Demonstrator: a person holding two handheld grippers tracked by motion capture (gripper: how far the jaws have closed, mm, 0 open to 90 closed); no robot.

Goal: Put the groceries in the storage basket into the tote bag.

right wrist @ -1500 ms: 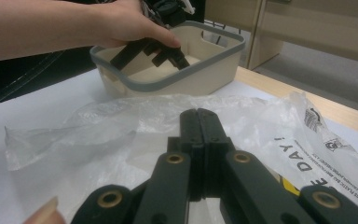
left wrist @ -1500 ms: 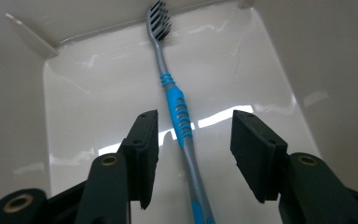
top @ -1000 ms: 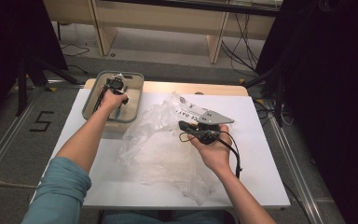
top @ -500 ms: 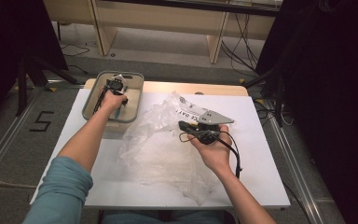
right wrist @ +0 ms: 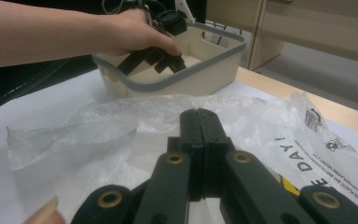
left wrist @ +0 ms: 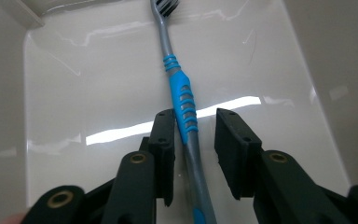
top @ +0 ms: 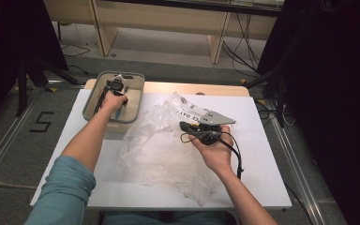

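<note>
Risk: the toothbrush may slip or pivot as the left gripper shuts, since its slim handle lies flat on the glossy floor of the bin and sits closer to one finger than the other. The left fingers have just been closing and stand partly open, straddling the blue grip section, not yet pressing it. The right gripper is fully closed over the plastic bag on the desk; whether it pinches the film cannot be told.
</note>
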